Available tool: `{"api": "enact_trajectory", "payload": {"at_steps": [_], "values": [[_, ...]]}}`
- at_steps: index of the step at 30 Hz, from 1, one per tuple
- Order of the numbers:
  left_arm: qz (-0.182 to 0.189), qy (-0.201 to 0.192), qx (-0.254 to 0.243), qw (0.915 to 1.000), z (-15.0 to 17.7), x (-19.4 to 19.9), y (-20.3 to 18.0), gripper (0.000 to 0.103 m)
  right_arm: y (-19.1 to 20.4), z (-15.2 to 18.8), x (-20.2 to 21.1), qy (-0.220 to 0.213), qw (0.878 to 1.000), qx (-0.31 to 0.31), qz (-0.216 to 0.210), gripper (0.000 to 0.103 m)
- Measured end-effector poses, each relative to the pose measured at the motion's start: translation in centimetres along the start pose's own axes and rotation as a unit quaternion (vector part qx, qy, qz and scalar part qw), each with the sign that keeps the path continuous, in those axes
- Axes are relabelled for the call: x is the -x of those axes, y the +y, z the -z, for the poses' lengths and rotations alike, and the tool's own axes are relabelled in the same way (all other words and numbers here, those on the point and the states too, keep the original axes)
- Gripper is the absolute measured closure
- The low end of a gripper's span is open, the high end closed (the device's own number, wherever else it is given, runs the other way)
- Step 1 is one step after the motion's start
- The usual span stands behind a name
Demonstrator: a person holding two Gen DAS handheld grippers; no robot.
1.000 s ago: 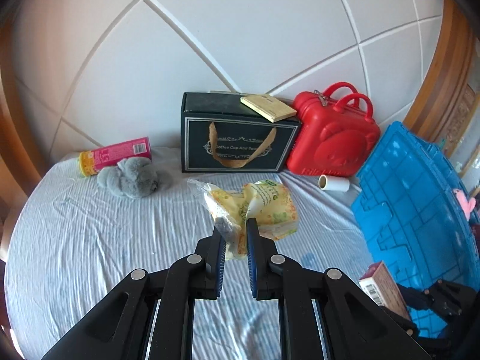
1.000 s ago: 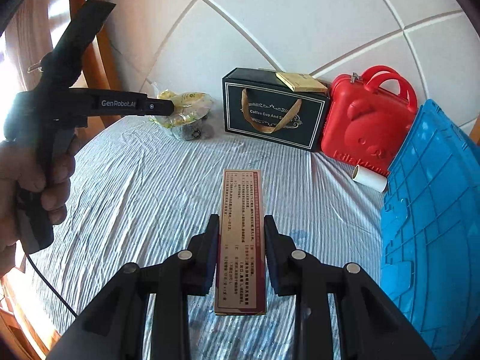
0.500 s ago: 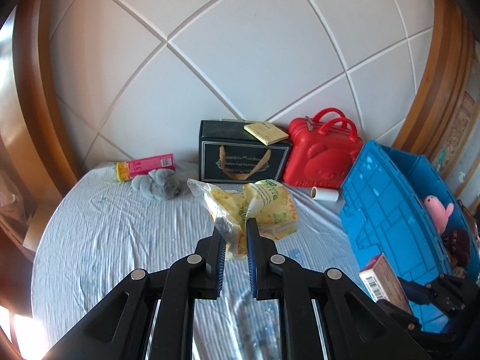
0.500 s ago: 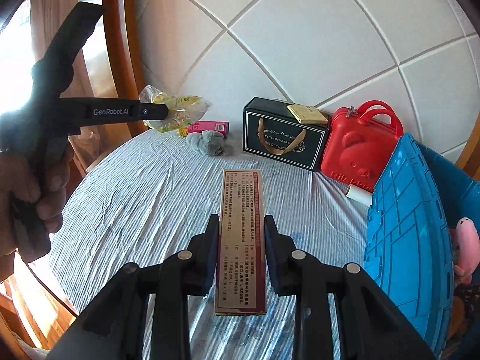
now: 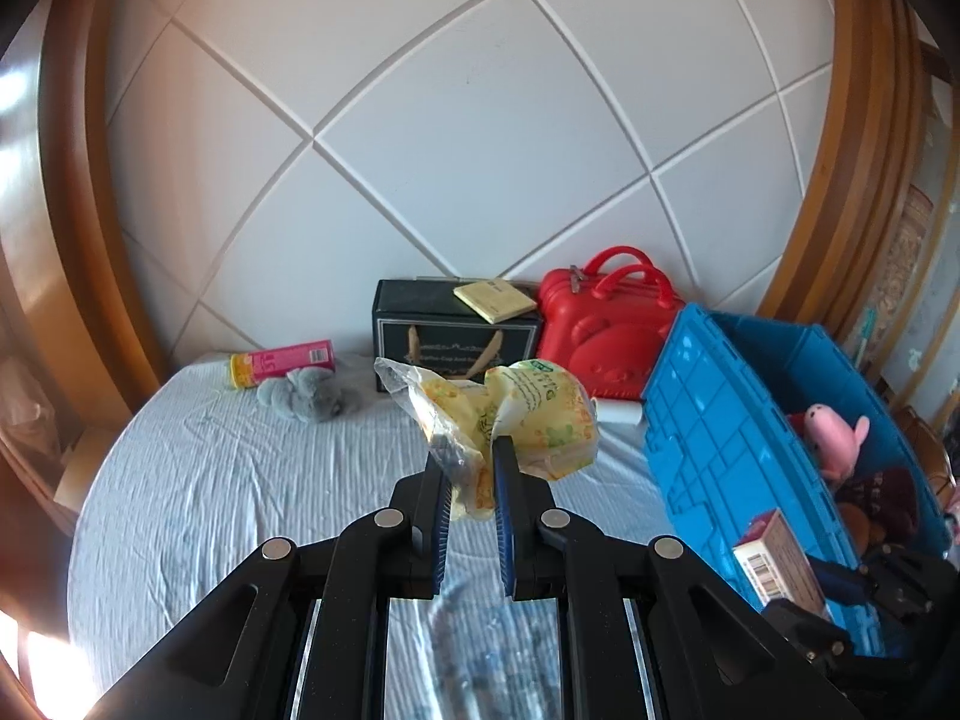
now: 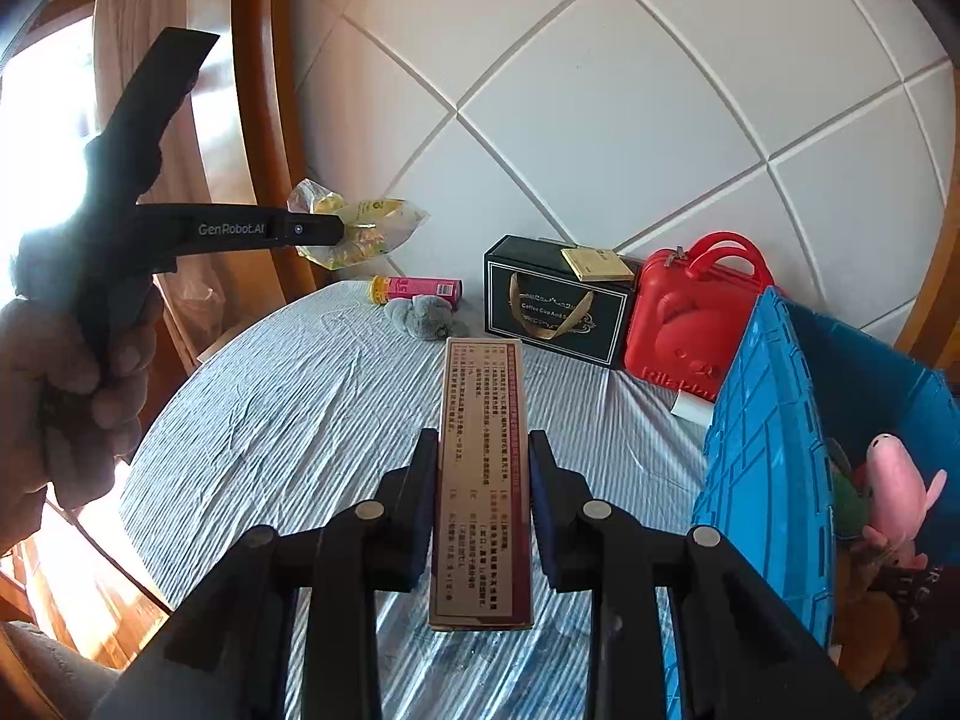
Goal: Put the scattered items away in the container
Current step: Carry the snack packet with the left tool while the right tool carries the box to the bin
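Above the striped sheet of the bed (image 6: 312,396), both grippers hang in the air with loads. The left gripper (image 5: 471,468) has its jaws pinched almost together on a crinkled yellow snack bag (image 5: 528,420), gripping only a fold of film near the lower edge, so most of the bag juts out beyond the fingertips. The right gripper (image 6: 483,468) clamps a long flat carton (image 6: 483,480) by its two narrow sides, with much of the carton reaching past the jaws toward the headboard.

The blue crate (image 6: 762,438) stands at the right edge of the bed, with a pink plush (image 6: 900,480) and other soft things already inside. A pink tube (image 5: 282,360), a grey plush (image 5: 306,396) and a white roll (image 5: 621,411) lie on the sheet, yet to be collected.

The weakest point appears to be the bag: slick film held by a thin pinch could slide out under a quick swing, dropping it short of the crate. The carton's overhang could catch the crate's tall near wall and twist in the grip if it crosses too low. Both loads head for the same opening, so the grippers could knock together above the rim. Releasing onto the heaped toys may also let the carton tip back out.
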State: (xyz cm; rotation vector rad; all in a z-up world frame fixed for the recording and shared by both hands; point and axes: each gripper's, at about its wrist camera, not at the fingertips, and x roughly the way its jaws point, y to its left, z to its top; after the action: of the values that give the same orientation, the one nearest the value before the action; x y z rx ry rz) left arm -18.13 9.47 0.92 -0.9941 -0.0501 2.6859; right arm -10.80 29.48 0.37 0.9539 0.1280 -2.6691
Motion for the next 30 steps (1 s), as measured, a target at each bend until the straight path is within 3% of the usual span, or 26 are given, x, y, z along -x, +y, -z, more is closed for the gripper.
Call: {"api": "enact_trajectory", "payload": {"at_steps": [10,17,30], "values": [[0.03,-0.007,-0.02,0.9993,-1.5,0.3,-7.7,0.091,-5.8,0.6,5.5,-0.037,0.999,-0.028,0.013,0.076],[0.067,-0.005,-0.06,0.996,-2.3,-0.1,-14.8,0.091,-10.9,3.0,9.5,-0.045,0.995,-0.073,0.052,0.076],[0.162,0.009,-0.132,0.9778,-1.7,-0.4,-28.7,0.091,-18.9,9.2,15.9,-0.035,0.978,-0.153,0.136,0.076]]}}
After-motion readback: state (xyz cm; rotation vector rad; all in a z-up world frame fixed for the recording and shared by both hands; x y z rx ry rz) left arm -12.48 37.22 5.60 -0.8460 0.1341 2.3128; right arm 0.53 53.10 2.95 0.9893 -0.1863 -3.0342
